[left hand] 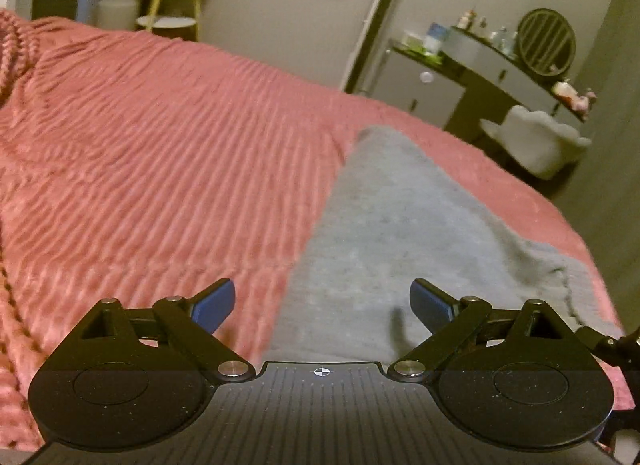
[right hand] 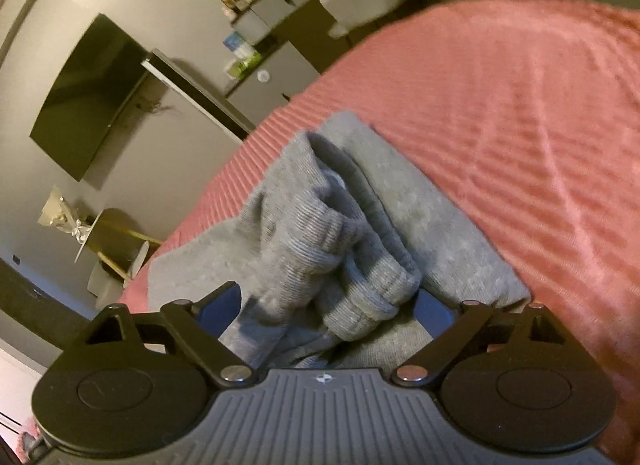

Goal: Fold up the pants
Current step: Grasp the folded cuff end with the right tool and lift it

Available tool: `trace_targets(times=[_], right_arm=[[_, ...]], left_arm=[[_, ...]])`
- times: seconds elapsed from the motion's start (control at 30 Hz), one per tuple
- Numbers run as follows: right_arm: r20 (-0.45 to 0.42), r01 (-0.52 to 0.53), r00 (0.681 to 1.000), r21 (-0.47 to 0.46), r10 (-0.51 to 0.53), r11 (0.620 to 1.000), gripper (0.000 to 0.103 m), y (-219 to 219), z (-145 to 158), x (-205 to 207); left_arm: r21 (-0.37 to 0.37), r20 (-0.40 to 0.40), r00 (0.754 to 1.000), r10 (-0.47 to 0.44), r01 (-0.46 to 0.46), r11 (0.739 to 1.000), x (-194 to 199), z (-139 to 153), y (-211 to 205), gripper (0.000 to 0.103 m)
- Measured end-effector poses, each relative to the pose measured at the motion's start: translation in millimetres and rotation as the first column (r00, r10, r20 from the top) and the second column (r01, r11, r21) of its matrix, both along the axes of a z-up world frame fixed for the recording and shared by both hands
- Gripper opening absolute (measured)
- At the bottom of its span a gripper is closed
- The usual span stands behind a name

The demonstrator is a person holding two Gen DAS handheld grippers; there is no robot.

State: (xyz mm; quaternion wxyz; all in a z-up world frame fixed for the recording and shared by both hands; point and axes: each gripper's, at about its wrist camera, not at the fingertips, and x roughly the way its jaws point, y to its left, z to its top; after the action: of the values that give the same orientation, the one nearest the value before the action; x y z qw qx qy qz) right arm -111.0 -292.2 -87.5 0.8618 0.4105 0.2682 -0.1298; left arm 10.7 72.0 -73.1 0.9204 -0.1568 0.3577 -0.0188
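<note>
- No readable text, label, brand or number appears in either wrist view.
- Items on the dresser [left hand: 500, 65] are too blurred to read.

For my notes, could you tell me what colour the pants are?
Grey; the pants show best in the right wrist view.

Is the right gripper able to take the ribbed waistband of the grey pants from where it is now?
Probably yes. The right gripper stands wide open with the bunched ribbed waistband already lying between its fingers, and nothing covers it. Whether the pads touch the cloth yet is hard to tell.
</note>
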Motion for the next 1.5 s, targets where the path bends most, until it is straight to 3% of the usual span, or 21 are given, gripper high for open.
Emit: trace_targets(times=[0.17,0.23,0.4,0.53,0.63,0.7,0.77,0.8,0.83,0.9,0.93,1.0,1.07,1.13,1.2,1.37,1.5], right_arm=[[-0.033,0.031,0.999,0.054,-0.030,0.998,0.092,-5,-11,19],[-0.037,0.059,0.998,0.048,-0.057,0.997,0.076,-4,-9,21],[-0.037,0.025,0.999,-0.112,-0.029,0.993,0.055,9,5,24],[0.019,0.024,1.000,-0.154,-0.022,0.988,0.050,11,25,16],[0.076,0.053,0.996,-0.178,-0.040,0.983,0.049,8,39,3],[0.101,0.077,0.994,-0.276,-0.050,0.958,0.049,9,41,-10],[0.040,0.068,0.998,-0.359,-0.057,0.931,0.053,3,29,-11],[-0.052,0.049,0.996,-0.331,-0.070,0.942,0.055,-7,17,-4],[-0.121,0.050,0.989,-0.266,-0.084,0.963,0.065,-16,6,-2],[-0.073,0.114,0.989,-0.168,-0.128,0.979,0.068,-27,6,-15],[-0.032,0.133,0.990,-0.167,-0.140,0.977,0.070,-27,14,-20],[-0.015,0.133,0.990,-0.243,-0.141,0.961,0.076,-21,29,-25],[-0.018,0.131,0.989,-0.367,-0.147,0.921,0.080,-6,44,-29],[-0.013,0.145,0.985,-0.465,-0.171,0.873,0.094,1,55,-35],[0.013,0.172,0.981,-0.506,-0.192,0.845,0.095,4,62,-44],[0.047,0.171,0.985,-0.458,-0.169,0.872,0.094,10,71,-42],[0.072,0.118,0.993,-0.500,-0.094,0.858,0.073,24,70,-30]], left_arm=[[0.002,-0.093,0.996,0.004,-0.004,1.000,13,-16,4,0.098],[0.006,-0.089,0.996,0.004,-0.003,1.000,11,-14,1,0.098],[0.025,-0.079,0.997,-0.009,0.011,1.000,13,-16,-4,0.098],[0.033,-0.063,0.998,-0.027,0.029,0.999,15,-14,-7,0.098],[0.032,-0.017,0.999,-0.047,0.048,0.998,13,-8,-10,0.098],[0.044,-0.001,0.998,-0.066,0.066,0.997,14,-6,-15,0.098],[0.069,-0.028,0.996,-0.086,0.088,0.994,17,-11,-21,0.098],[0.074,-0.045,0.995,-0.093,0.096,0.993,19,-14,-23,0.098],[0.077,-0.058,0.994,-0.098,0.102,0.992,21,-16,-25,0.098],[0.080,-0.052,0.994,-0.091,0.095,0.992,21,-15,-24,0.098],[0.074,-0.049,0.995,-0.089,0.092,0.993,21,-15,-23,0.098],[0.065,-0.054,0.995,-0.084,0.088,0.994,22,-16,-22,0.098],[0.065,-0.067,0.995,-0.080,0.084,0.994,24,-19,-22,0.098],[0.066,-0.071,0.994,-0.078,0.083,0.994,24,-20,-22,0.098],[0.070,-0.068,0.995,-0.079,0.084,0.994,23,-20,-22,0.098],[0.077,-0.065,0.995,-0.078,0.083,0.994,22,-20,-22,0.098],[0.084,-0.063,0.995,-0.078,0.083,0.993,22,-20,-23,0.098]])
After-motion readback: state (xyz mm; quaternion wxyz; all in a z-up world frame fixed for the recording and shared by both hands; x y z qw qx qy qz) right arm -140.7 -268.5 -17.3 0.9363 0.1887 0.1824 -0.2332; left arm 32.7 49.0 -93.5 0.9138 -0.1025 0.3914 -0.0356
